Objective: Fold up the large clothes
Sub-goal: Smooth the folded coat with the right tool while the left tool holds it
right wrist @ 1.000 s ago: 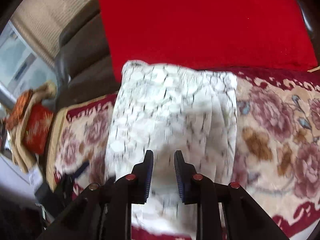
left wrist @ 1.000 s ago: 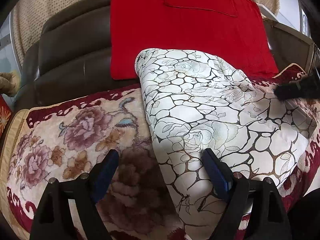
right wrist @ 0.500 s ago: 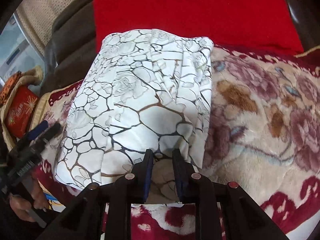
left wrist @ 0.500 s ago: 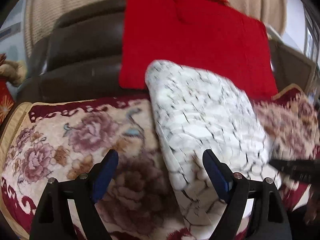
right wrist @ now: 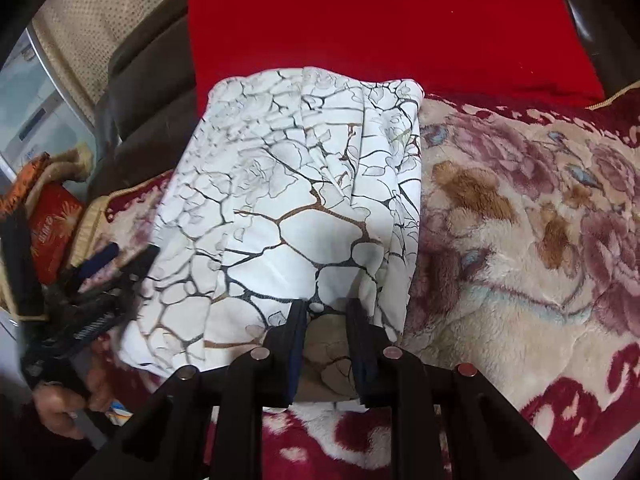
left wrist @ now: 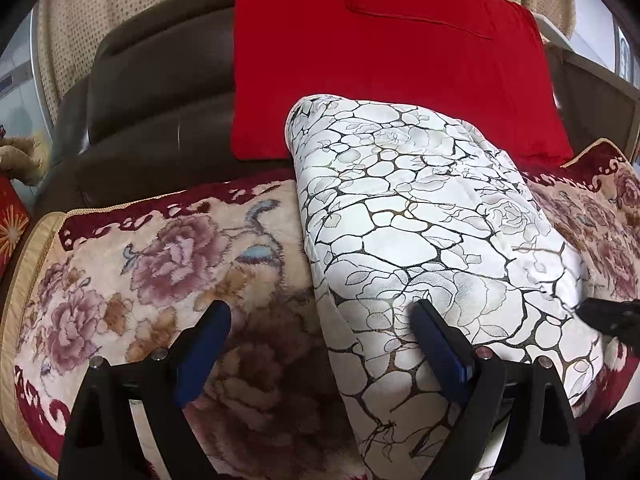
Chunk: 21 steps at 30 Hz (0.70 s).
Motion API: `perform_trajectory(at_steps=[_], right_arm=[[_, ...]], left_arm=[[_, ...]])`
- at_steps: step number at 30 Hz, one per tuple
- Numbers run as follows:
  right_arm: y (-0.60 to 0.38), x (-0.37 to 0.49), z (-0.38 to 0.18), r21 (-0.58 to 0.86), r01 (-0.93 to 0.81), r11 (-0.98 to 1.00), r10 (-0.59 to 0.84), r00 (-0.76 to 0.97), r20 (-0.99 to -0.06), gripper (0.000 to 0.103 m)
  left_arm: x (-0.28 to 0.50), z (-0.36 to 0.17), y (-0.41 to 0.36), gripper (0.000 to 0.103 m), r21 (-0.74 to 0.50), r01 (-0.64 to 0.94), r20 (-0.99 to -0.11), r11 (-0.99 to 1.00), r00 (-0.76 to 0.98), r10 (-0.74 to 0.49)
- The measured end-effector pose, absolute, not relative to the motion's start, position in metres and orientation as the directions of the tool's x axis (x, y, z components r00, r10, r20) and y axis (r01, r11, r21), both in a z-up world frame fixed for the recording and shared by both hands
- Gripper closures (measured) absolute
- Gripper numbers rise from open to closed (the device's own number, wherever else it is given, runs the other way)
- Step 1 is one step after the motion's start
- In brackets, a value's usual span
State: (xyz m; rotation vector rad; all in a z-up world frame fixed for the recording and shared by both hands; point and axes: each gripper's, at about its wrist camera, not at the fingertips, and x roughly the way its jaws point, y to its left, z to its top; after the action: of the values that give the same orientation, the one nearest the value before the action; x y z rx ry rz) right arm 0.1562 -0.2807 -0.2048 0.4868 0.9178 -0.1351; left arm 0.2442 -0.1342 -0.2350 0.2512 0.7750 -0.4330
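A white cloth with a dark crackle-and-rose print (left wrist: 420, 220) (right wrist: 300, 200) lies folded into a thick oblong on the floral blanket (left wrist: 160, 260), its far end against a red cushion (left wrist: 380, 60). My left gripper (left wrist: 320, 307) straddles the cloth's left near edge. Its jaws are opening wide; one finger hovers over the blanket, the other over the cloth, and neither presses on it. My right gripper (right wrist: 326, 305) is shut on the bunched near edge of the cloth, low over the blanket. The right gripper's tip (left wrist: 608, 316) shows at the cloth's right corner in the left wrist view.
A brown leather sofa back (left wrist: 160, 100) rises behind the blanket. The blanket (right wrist: 520, 220) stretches on to the right of the cloth. A red box (right wrist: 52, 228) sits beyond the sofa's left end. A person's hand (right wrist: 60, 404) holds the left gripper (right wrist: 120, 258).
The right gripper has come down with the cloth's near edge to the blanket. The cloth now lies as a narrower, settled bundle. The left gripper shifted slightly along its left edge.
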Motion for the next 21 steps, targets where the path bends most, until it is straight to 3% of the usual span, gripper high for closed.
perform_trajectory(at_steps=[10,15,18,21], right_arm=[[-0.284,0.159,-0.154,0.423,0.291,0.858,0.119,0.690,-0.714,0.077],[-0.286,0.185,-0.193,0.340,0.362,0.868,0.075,0.581,-0.810,0.077],[-0.295,0.176,-0.210,0.427,0.371,0.824,0.119,0.624,-0.772,0.077],[-0.293,0.178,-0.202,0.394,0.358,0.846,0.117,0.597,-0.793,0.077]], left_arm=[[0.235,-0.230,-0.138,0.011,0.052,0.459,-0.721,0.887,0.632,-0.285],[0.236,-0.232,-0.138,0.011,0.046,0.468,-0.725,0.883,0.623,-0.293],[0.236,-0.232,-0.138,0.011,0.060,0.469,-0.720,0.881,0.632,-0.287],[0.238,-0.232,-0.137,0.011,0.053,0.464,-0.721,0.884,0.631,-0.287]])
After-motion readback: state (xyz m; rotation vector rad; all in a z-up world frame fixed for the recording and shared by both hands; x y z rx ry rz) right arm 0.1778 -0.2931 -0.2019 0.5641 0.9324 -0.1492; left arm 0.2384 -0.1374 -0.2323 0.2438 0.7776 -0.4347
